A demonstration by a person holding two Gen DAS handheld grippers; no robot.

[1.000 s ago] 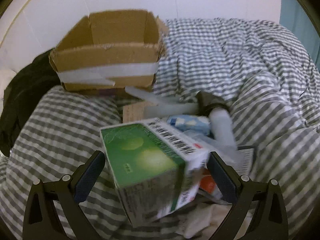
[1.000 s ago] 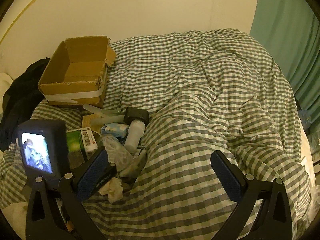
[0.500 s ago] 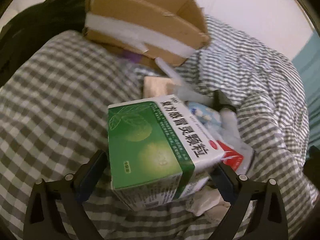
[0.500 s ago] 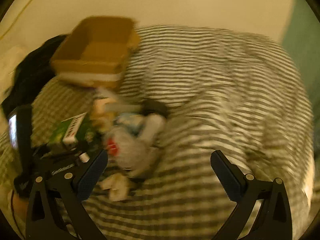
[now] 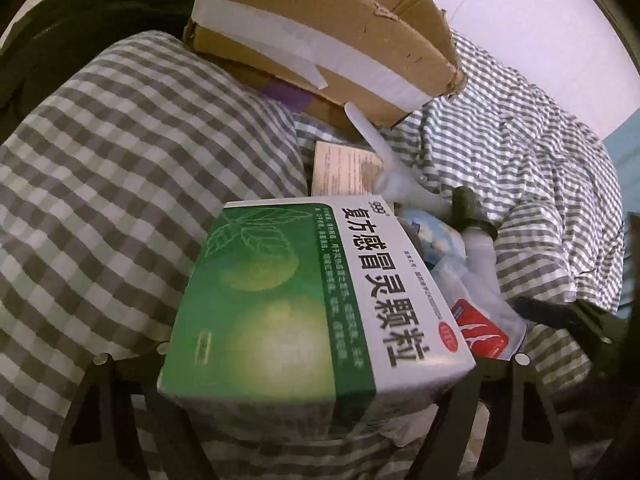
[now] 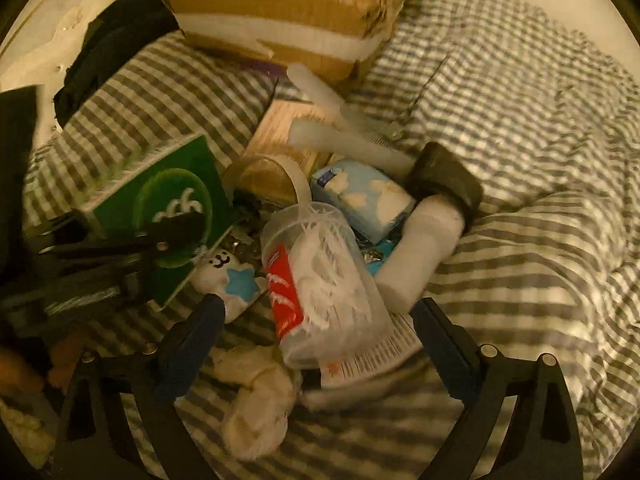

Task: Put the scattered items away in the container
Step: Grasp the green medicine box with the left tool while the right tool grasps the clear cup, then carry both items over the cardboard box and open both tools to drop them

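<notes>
Green and white, the medicine box [image 5: 304, 304] sat between the fingers of the left gripper [image 5: 316, 364], whose jaws were closing around it; whether the pads already pressed on its sides could not be told, since the box hid them. It lay at the near left of a heap of small things on the checked duvet [image 5: 120, 168]. The cardboard box [image 5: 320, 36], banded with white tape, stood at the far side of the heap, tilted on the bedding beside a dark garment [image 5: 72, 16].

The right gripper [image 6: 316, 328] hovered over the near end of the heap, jaws closing but clearly apart, with a clear plastic cup [image 6: 320, 280] of white floss picks lying between them. Right of the cup lay a white bottle [image 6: 420, 256] with a dark cap, and just beyond it a blue tissue pack [image 6: 364, 196].
</notes>
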